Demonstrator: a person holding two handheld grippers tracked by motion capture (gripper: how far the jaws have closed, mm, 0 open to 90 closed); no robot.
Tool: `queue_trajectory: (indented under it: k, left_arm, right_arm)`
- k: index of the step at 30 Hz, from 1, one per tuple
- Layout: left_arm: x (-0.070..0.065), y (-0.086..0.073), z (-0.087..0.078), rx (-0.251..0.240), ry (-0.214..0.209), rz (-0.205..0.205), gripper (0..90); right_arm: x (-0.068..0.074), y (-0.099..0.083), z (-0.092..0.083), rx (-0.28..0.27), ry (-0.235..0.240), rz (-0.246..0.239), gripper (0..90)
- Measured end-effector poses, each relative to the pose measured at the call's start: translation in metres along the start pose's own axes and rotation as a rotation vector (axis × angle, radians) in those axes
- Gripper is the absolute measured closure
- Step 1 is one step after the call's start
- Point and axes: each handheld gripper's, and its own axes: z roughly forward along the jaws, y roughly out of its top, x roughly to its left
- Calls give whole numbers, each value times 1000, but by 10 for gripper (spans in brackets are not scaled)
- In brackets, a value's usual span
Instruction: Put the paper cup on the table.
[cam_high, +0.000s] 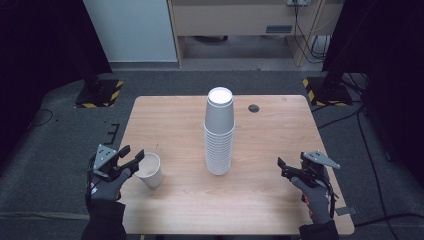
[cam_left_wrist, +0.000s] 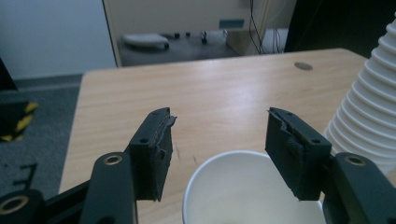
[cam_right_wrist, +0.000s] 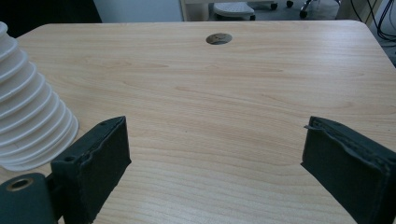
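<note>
While the single paper cup (cam_high: 151, 170) stands upright on the table (cam_high: 280, 200) at about 8 o'clock from the inverted stack of cups (cam_high: 219, 131), well apart from it, the left gripper (cam_high: 134, 161) is seen at the cup's rim from the 9 o'clock side. In the left gripper view the jaws stand wide, one on either side of the rim (cam_left_wrist: 252, 156), and neither pad is pressed on it; nothing is held. The right gripper (cam_high: 283, 167) rests near the table edge at roughly 4 o'clock from the stack, jaws wide apart, nothing between them (cam_right_wrist: 212, 154).

Risks noted, as judgement:
- The cup is light and empty; a jaw brushed against the rim during withdrawal could tip it or drag it toward the near edge at 6 o'clock.
- If the cup is re-gripped, the thin wall could be crushed oval by too firm a squeeze.
- The stack is tall and narrow; a sideways knock from either gripper would likely topple it across the table.
- The left pad lining looks frayed at its tip (cam_left_wrist: 167, 122); paper could catch on it.
</note>
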Motion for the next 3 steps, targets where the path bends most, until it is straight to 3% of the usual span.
queue_trajectory:
  k: [3]
  left_arm:
    - [0,-1,-2,-52,25,22,405]
  right_arm:
    - [0,0,0,0,-3,0,76]
